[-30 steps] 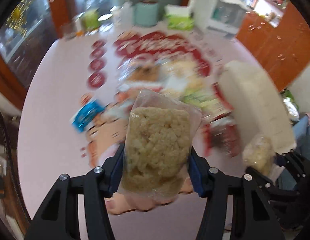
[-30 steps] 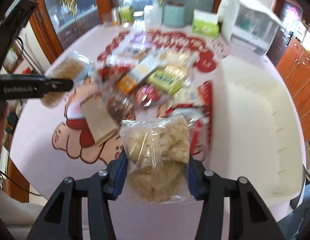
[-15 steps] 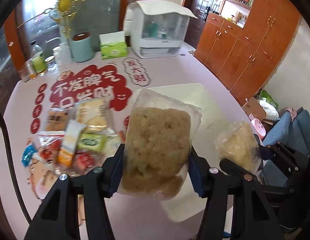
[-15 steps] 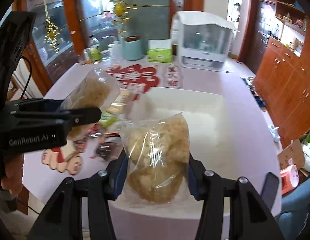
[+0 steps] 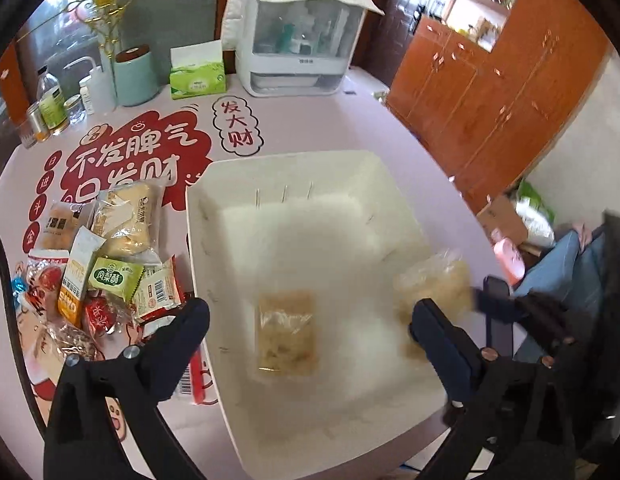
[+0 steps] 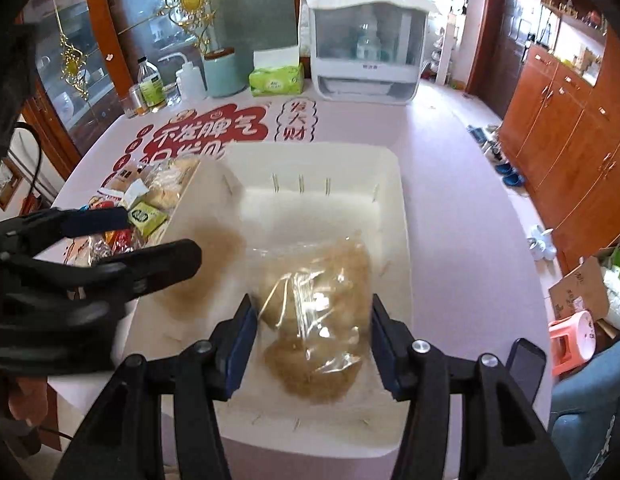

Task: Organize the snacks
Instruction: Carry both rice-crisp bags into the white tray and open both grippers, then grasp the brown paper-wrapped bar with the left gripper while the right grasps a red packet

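Both hands have swung from the snack pile (image 5: 106, 264) over to the white bin (image 5: 397, 200). On the left, that heap (most of the job, I judge) waits on the table (image 5: 317, 120). Next, the left gripper (image 5: 310, 320) has just sprung wide open, empty; its rice-cake packet (image 5: 286, 332) is blurred in or just above the bin. Rightmost, the right gripper (image 6: 311, 332), jaws just easing apart, brackets a second rice-cake bag (image 6: 317, 320) over the bin; whether it's gripped, I cannot tell.
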`<state>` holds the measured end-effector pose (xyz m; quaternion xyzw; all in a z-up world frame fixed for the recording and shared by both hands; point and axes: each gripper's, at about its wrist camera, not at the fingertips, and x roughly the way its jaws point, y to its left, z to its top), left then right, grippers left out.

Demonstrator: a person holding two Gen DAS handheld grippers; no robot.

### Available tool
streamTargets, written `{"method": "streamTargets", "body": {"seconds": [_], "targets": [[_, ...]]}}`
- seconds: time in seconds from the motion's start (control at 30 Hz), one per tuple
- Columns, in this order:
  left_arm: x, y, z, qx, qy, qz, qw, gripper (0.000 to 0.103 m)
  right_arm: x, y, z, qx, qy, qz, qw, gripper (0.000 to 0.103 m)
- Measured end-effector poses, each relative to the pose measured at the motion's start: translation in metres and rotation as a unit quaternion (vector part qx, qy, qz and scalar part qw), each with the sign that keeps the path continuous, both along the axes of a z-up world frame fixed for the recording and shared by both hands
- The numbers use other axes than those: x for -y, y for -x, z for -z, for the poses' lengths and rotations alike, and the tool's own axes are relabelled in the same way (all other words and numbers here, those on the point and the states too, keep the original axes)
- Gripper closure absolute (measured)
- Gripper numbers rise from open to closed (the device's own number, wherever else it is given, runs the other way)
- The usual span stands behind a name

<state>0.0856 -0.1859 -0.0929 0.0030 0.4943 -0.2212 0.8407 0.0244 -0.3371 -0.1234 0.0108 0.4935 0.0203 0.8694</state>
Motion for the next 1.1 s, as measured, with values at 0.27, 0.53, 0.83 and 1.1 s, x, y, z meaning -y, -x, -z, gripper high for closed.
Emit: {"method": "streamTargets", "body": {"seconds": [0.27,0.53,0.83,1.1], "targets": [[-0.006,0.004,0.004,-0.005,-0.031,-0.027,0.9992,0.002,-0.003,0.006,0.008,-0.004,-0.019,-0.016,1.000,0.045],[-0.020,0.015,-0.003,0.012,-0.055,-0.038,0.9977,0.002,-0.013,0.007,0.007,-0.003,-0.024,-0.025,0.999,0.044],[-0.061,0.022,-0.014,0.013,-0.058,-0.065,0.9961,0.002,-0.034,0.004,0.001,-0.006,-0.031,-0.033,0.999,0.044],[-0.139,0.024,-0.028,0.022,-0.066,-0.114,0.9911,0.002,-0.079,-0.001,-0.008,-0.010,-0.033,-0.043,0.998,0.044]]}}
